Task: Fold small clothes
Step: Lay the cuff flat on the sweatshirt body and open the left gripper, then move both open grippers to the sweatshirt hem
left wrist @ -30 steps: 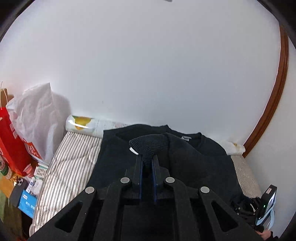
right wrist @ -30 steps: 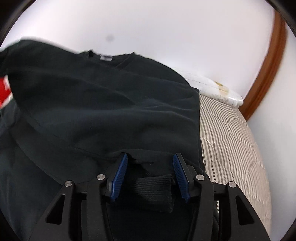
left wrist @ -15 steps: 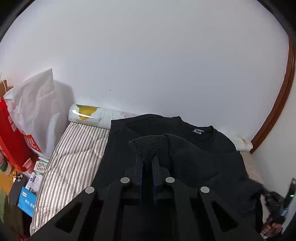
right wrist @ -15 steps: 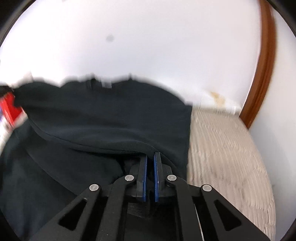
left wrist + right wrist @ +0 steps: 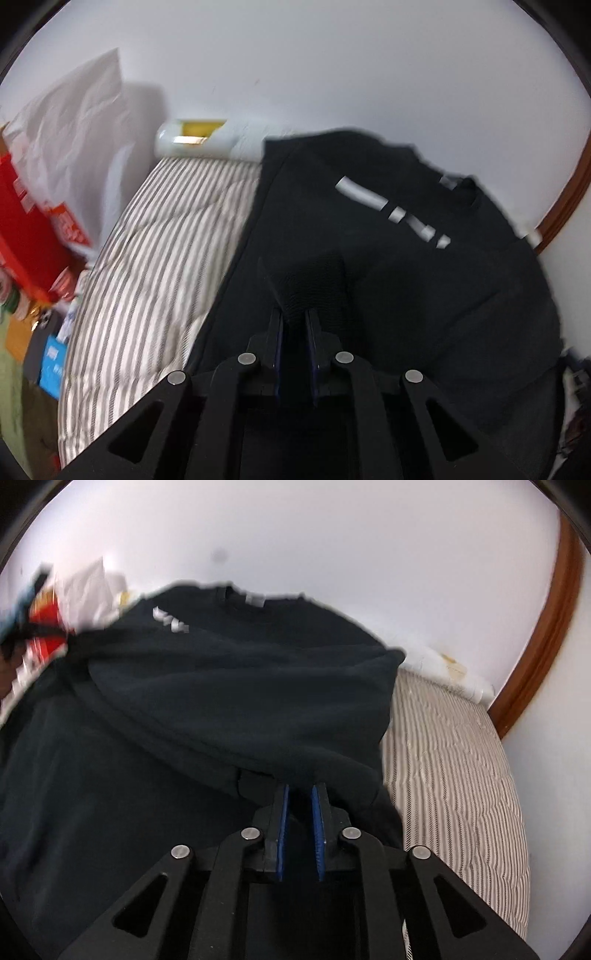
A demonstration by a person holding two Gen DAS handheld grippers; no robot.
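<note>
Sweatshirt (image 5: 388,295): black, spread on the striped bed (image 5: 166,258), partly folded over itself.
Left hand-held gripper (image 5: 294,321): narrow, pinched on a ribbed cuff (image 5: 306,284) that stands up just ahead of its tips.
Right hand-held gripper (image 5: 300,794): jaws close together and have just been opening a little; dark cloth of the hem fold (image 5: 258,753) sits at the tips, but whether the pads press on it I cannot tell.
Key relation: the body of the sweatshirt lies ahead of both tools, its long axis running away from them toward the collar (image 5: 255,598) at the wall (image 5: 332,74); the left one carries the sleeve end over the chest, so it is the nearer to the next lay-down.
Look of the sweatshirt: soft, thick knit, white lettering (image 5: 391,210) across the chest, a label at the collar; the picture is blurred.
Beyond, left of the left tool: bare striped bed, a rolled white sheet (image 5: 192,140) at the wall, a white bag (image 5: 74,129) and a red bag (image 5: 33,221).
Judgement: sleeve fold under way, not yet laid flat.
</note>
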